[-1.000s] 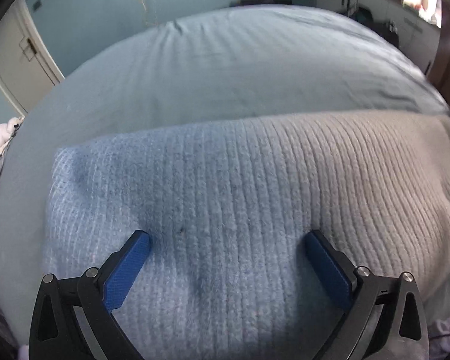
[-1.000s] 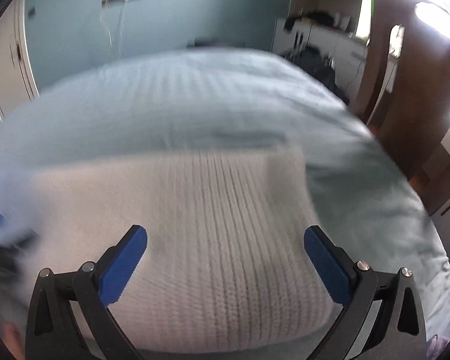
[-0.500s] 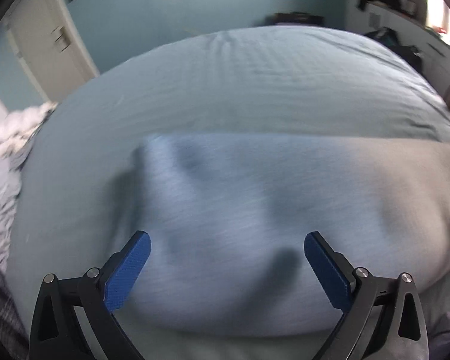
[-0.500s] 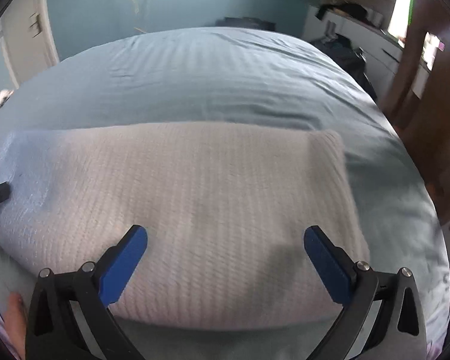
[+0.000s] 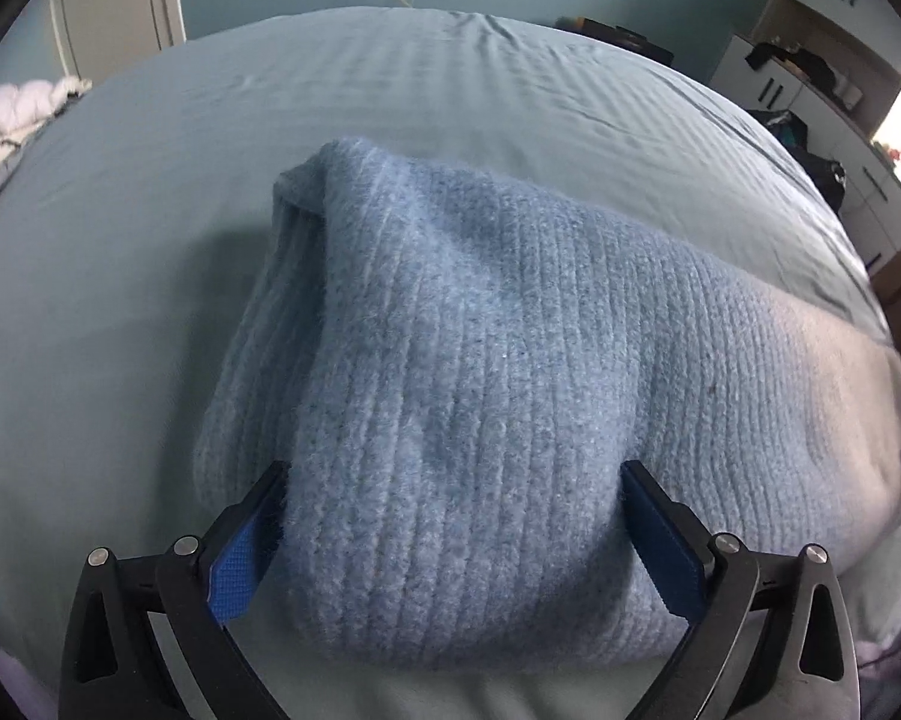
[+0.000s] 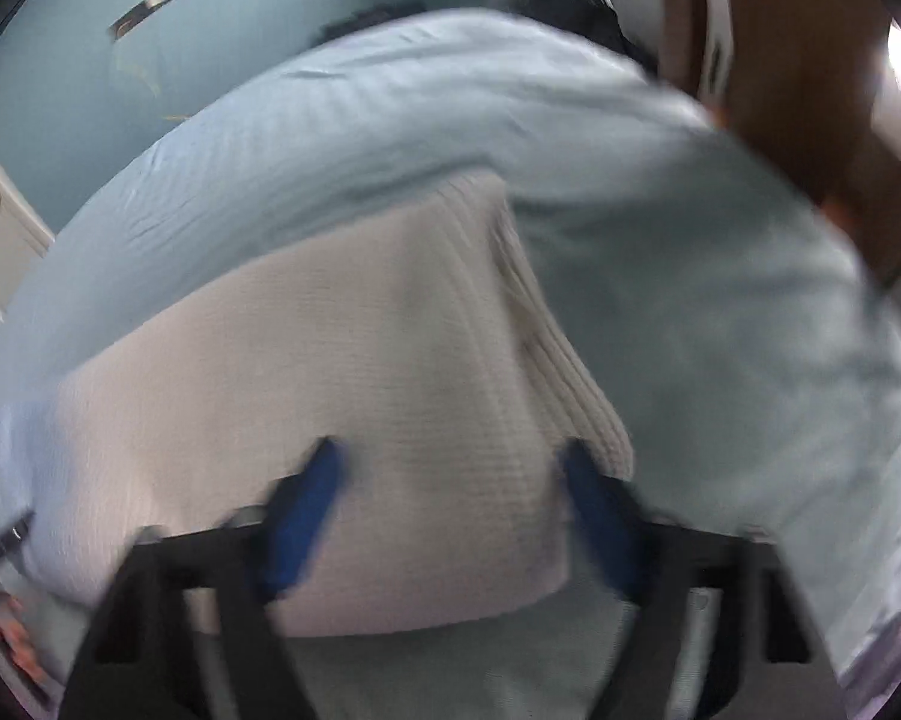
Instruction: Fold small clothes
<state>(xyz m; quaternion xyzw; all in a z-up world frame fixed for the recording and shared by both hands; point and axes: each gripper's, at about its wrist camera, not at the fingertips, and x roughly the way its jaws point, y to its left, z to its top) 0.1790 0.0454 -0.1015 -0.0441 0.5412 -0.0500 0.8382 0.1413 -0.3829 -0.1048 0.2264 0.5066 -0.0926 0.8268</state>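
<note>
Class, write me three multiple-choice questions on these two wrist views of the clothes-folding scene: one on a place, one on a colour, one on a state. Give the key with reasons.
1. Where does the knit garment lie?
A. On the bed sheet
B. On a hanger
C. In a drawer

2. What colour are the pads of the left gripper?
A. Red
B. Blue
C. Yellow

3. How do the left gripper's jaws stand?
A. Shut tight with nothing between them
B. Shut on a corner of the sheet
C. Wide apart, with the garment's near fold between them

Key:
1 A, since the ribbed knit rests in folded layers on the pale sheet.
2 B, since both pads show blue against the black fingers.
3 C, since the fabric bulges up between the two spread fingers.
</note>
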